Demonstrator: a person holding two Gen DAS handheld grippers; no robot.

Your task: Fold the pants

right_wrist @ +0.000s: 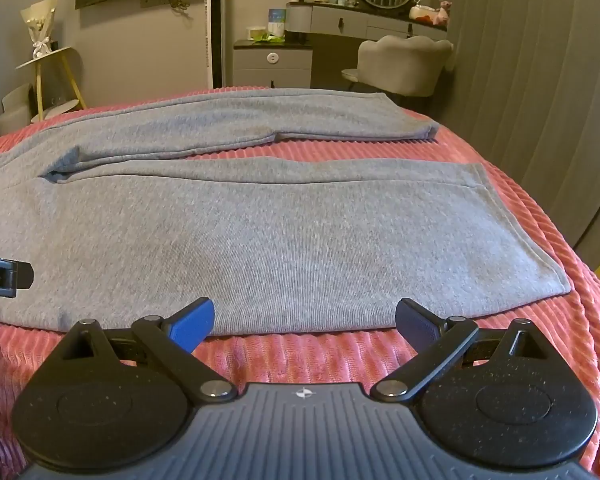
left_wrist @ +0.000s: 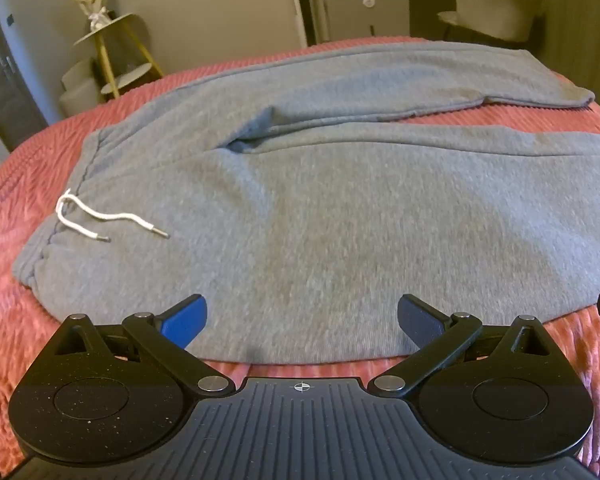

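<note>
A: Item one, the pants (left_wrist: pixel 300 208). We have them flat on the pink bedspread (left_wrist: pixel 20 280), just ahead of both grippers, waistband off to the left, legs running right. The far leg splays away from the near one, with a strip of bedspread between them.

B: Handling?

A: We judge them soft and limp, a thick grey knit, light enough to lift but sure to sag and drag. Not slippery, not fragile. The drawstring (left_wrist: pixel 100 216) lies loose on top and may trail.

B: Where do we take hold?

A: The near edge, we think. The left gripper (left_wrist: pixel 302 322) would pinch close to the waistband side, the right gripper (right_wrist: pixel 304 322) nearer the cuff (right_wrist: pixel 520 240), which lies ahead and to its right.

B: Gripper state?

A: Both stand fully apart, nothing between the fingers, both tilted down over the near hem.

B: Containers?

A: None on the bed. Beyond it a cabinet (right_wrist: pixel 274 60) carries some small items; contents too small for us to list.
</note>
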